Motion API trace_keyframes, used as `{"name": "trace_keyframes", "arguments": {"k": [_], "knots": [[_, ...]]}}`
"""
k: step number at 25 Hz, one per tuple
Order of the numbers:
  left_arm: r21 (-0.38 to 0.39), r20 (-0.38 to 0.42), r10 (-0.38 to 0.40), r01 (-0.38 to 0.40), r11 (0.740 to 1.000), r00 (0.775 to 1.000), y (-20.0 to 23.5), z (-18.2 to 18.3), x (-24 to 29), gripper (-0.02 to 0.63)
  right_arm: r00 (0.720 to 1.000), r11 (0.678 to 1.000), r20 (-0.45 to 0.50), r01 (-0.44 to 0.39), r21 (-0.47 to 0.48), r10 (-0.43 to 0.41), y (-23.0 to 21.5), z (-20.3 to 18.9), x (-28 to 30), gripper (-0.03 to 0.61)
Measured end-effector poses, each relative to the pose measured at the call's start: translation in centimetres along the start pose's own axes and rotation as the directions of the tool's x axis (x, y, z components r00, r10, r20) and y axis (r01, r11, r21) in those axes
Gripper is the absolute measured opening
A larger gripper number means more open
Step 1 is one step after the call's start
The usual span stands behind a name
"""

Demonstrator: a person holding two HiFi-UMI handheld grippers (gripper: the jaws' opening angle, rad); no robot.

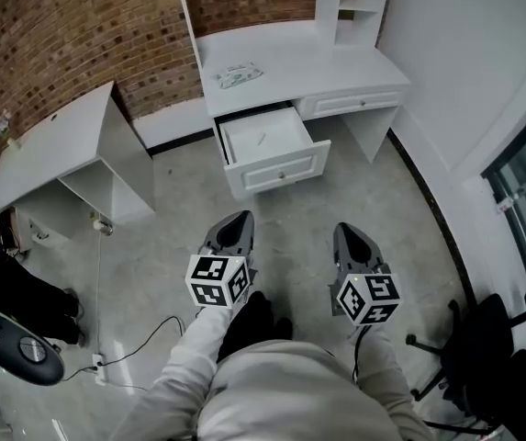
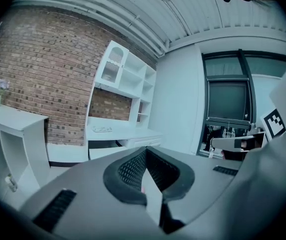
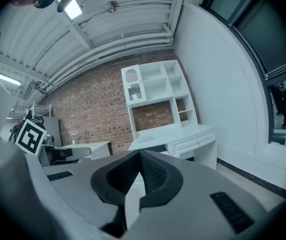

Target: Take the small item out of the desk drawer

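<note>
A white desk with a hutch stands against the brick wall. Its left drawer is pulled out, and a small thin item lies on the drawer's white bottom. My left gripper and right gripper hover side by side over the floor, short of the drawer front and pointing toward it. Both are shut with nothing between the jaws. In the left gripper view the closed jaws of the left gripper face the desk. The right gripper faces the desk likewise.
A flat packet lies on the desktop. A second white table stands at the left. An office chair is at the right, dark gear at the lower left, and a cable runs over the floor.
</note>
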State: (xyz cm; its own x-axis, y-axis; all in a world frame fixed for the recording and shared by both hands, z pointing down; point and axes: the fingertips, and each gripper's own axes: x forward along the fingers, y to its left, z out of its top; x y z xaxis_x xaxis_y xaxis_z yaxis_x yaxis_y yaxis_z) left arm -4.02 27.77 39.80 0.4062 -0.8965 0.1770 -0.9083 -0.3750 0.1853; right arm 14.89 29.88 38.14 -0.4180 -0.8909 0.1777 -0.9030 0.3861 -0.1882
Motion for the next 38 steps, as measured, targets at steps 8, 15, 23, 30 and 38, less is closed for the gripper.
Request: {"name": "trace_keyframes", "arguments": {"k": [8, 15, 23, 30, 38], "knots": [[-0.020, -0.004, 0.028, -0.029, 0.999, 1.000, 3.2, 0.2, 2.7, 0.017, 1.000, 1.000, -0.010, 0.009, 0.006, -0.009, -0.9, 0.1, 3.6, 0.027], [-0.027, -0.008, 0.032, -0.032, 0.999, 0.999, 7.1, 1.5, 8.5, 0.017, 1.000, 1.000, -0.012, 0.027, 0.008, -0.027, -3.1, 1.6, 9.7, 0.027], [-0.037, -0.005, 0.034, -0.034, 0.999, 0.999, 12.9, 3.9, 16.6, 0.017, 0.999, 0.999, -0.010, 0.037, 0.022, -0.037, -5.0, 3.8, 19.0, 0.028], [-0.040, -0.018, 0.006, -0.006, 0.999, 1.000, 16.9, 5.3, 22.5, 0.017, 0.999, 0.999, -0.019, 0.048, 0.021, -0.048, -5.9, 5.4, 26.0, 0.027], [-0.045, -0.025, -0.032, 0.031, 0.998, 0.999, 20.4, 6.5, 26.9, 0.017, 0.998, 0.998, -0.006, 0.066, 0.013, -0.066, -5.9, 7.1, 31.3, 0.027]]}}
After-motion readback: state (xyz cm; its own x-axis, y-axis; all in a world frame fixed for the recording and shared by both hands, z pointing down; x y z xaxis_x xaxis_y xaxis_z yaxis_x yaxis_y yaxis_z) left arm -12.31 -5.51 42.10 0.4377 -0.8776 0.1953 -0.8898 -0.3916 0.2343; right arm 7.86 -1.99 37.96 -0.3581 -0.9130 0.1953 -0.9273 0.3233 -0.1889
